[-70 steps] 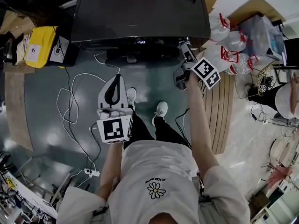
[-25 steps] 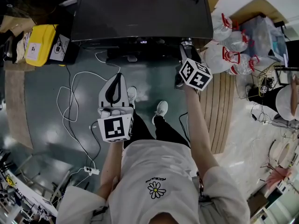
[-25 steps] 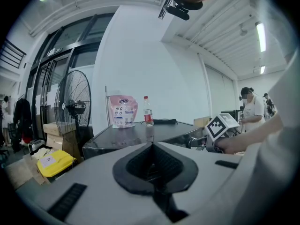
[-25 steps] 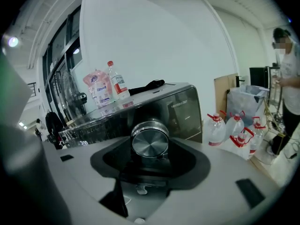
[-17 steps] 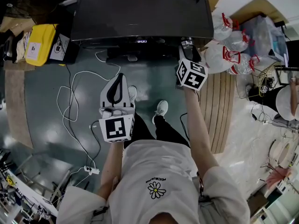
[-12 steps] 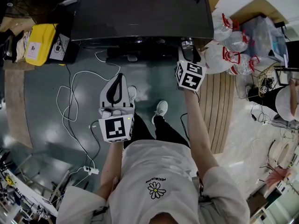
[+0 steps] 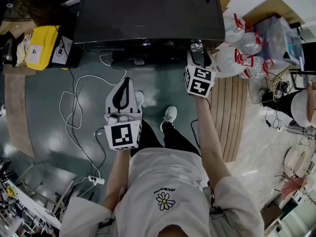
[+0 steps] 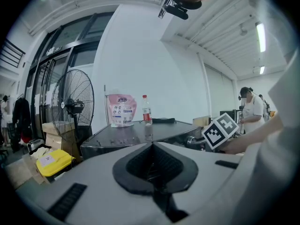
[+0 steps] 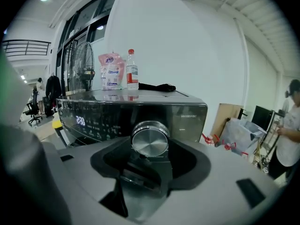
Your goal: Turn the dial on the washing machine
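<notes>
**While the jaws hold the dial, roll the wrist and do not push**

Because the dial (image 9: 150, 138) sits at the right end of the washing machine (image 7: 148, 14) front panel, just under the top edge, the right gripper (image 9: 151, 149) meets it straight on. Its two jaws grip the rim of the knob from both sides. The step in hand, as I judge it, is the turning itself. To do it well, the wrist should roll about the axis of the dial without sliding sideways, so that the pads do not slip off the shiny metal rim. It is better to turn in small steps and watch the lit display (image 9: 80, 121), which should show when the setting changes. The grip should be firm but not hard. The left gripper (image 8: 152, 145) is well apart from the machine, its jaws closed together on nothing, and it has no part here.
</notes>
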`<state>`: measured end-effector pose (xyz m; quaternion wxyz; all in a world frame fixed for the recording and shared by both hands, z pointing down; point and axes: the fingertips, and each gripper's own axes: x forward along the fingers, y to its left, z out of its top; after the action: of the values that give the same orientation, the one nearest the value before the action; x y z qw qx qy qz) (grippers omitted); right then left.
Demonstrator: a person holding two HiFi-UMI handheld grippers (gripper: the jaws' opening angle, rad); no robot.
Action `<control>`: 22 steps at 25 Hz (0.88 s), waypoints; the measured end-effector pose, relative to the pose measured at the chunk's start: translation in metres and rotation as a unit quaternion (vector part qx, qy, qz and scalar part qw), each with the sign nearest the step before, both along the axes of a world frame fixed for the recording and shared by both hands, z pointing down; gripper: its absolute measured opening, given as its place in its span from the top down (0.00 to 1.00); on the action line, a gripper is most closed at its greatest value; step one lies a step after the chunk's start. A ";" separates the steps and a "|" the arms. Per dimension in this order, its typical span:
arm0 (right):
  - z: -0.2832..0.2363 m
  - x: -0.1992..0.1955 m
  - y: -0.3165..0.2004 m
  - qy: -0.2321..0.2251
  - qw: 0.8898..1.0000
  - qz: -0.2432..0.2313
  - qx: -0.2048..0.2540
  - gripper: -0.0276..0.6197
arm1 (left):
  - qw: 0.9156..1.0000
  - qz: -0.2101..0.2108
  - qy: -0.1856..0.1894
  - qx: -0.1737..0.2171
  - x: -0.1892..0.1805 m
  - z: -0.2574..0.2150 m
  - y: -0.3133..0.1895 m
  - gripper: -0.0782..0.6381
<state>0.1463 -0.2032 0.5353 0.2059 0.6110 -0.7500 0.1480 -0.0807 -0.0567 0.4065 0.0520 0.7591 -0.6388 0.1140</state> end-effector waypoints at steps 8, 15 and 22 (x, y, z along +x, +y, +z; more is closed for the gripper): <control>-0.009 0.001 -0.001 0.000 1.000 -0.004 -0.001 0.57 | 1.000 0.005 0.000 0.007 0.004 -0.005 -0.004 0.89; -0.077 0.022 -0.004 -0.025 0.997 0.031 0.066 0.57 | 0.999 0.019 0.001 0.028 0.007 -0.024 -0.011 0.89; -0.188 0.013 0.016 -0.049 0.983 0.001 0.175 0.57 | 0.997 0.044 0.009 0.065 0.010 -0.067 -0.034 0.89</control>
<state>0.1597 -0.1870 0.3473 0.0588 0.6304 -0.7727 0.0449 -0.0703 -0.0907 0.3392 0.0029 0.7895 -0.6100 0.0674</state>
